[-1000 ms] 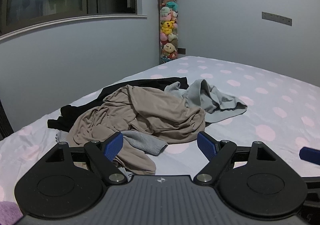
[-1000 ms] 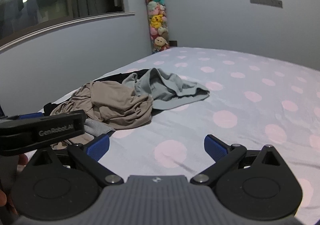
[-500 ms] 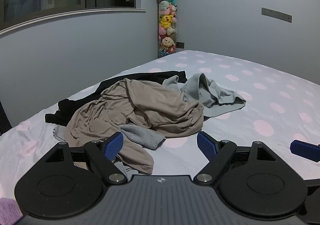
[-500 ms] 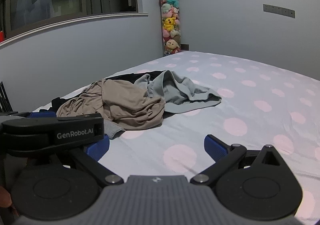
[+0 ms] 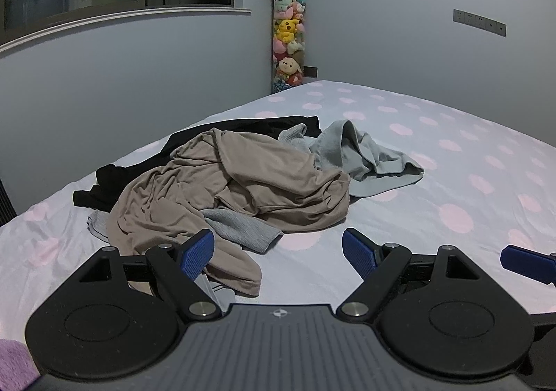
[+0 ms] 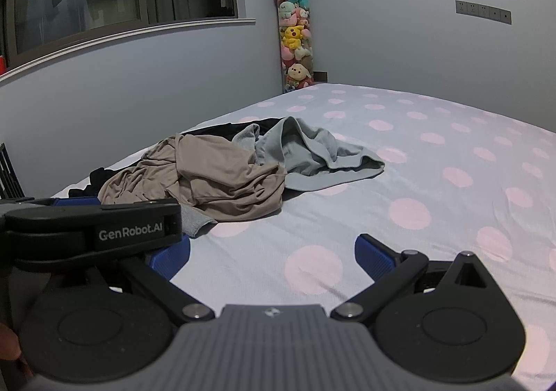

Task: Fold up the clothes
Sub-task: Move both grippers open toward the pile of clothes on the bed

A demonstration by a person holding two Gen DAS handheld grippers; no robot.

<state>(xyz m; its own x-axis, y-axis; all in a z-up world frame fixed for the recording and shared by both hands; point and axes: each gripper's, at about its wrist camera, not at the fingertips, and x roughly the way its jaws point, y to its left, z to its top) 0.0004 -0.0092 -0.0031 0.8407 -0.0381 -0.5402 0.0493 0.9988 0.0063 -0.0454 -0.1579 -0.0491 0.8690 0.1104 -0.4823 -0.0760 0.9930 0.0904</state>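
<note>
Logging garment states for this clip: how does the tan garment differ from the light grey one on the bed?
The tan garment is beige and lies nearest the left gripper, its hem by the left finger; the light grey garment is pale grey and lies farther back, toward the right. The tan one drapes over other clothes in the heap; the grey one's far edge spreads onto the bed sheet. Both are crumpled, unfolded, and ungripped.

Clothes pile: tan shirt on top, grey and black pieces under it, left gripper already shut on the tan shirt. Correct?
Not quite. The left gripper is open and holds nothing; the left wrist view shows its jaws spread just short of the tan shirt. The rest stands: the grey piece and black piece lie under it.
</note>
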